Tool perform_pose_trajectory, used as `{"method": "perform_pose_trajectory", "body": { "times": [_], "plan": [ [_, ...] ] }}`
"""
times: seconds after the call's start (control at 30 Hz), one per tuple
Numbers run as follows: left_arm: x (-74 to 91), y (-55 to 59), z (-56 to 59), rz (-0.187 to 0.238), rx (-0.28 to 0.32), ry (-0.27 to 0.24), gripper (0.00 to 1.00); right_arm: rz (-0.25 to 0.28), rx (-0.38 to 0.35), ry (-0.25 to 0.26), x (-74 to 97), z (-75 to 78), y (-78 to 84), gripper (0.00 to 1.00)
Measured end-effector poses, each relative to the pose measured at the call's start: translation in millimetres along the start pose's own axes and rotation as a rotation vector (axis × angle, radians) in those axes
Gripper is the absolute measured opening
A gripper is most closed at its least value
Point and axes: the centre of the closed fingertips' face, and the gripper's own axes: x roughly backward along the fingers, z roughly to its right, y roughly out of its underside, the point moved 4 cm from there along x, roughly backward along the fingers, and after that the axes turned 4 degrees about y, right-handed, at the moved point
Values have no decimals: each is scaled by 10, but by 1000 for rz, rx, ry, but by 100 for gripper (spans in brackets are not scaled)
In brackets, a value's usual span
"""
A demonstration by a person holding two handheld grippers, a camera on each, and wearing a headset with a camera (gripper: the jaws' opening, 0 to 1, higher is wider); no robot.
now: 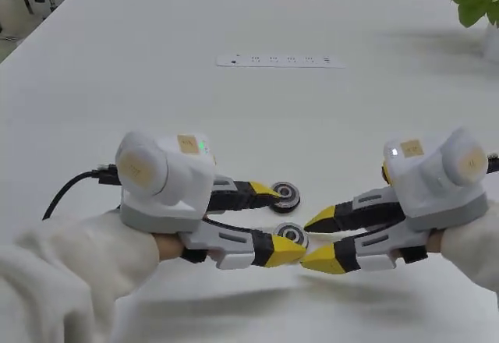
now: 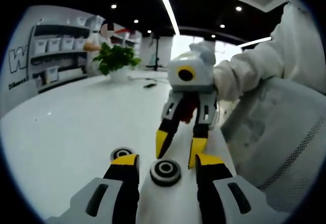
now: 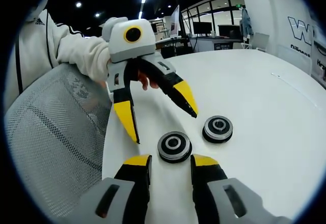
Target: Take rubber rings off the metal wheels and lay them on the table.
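Straddling one metal wheel [image 1: 290,232], left gripper [image 1: 288,221] wide | right gripper [image 1: 310,242] wide, facing | second wheel [image 1: 284,195] beside, near edge of tabletop [image 1: 156,86]

two ringed metal wheels [image 1: 285,194] [image 1: 290,232] lie flat, near together.

White bench [image 1: 234,125], head view. Two dark-rimmed metal wheels lie flat on it at lower centre of the frame, close together but apart: the far wheel [image 1: 285,195] above, the near wheel [image 1: 290,233] below. A white power strip [image 1: 281,61] lies at upper centre. A black cable [image 1: 72,180] curves at lower left. A potted plant [image 1: 475,0] stands at the upper right.
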Motion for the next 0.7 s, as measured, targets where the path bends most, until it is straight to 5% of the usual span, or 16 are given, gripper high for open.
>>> {"method": "perform_pose_trajectory", "body": {
  "times": [0.7],
  "plan": [
    [-93,188,12,-62,-50,4,21,-2,-8,16,-9,20,30,21]
  ]
}}
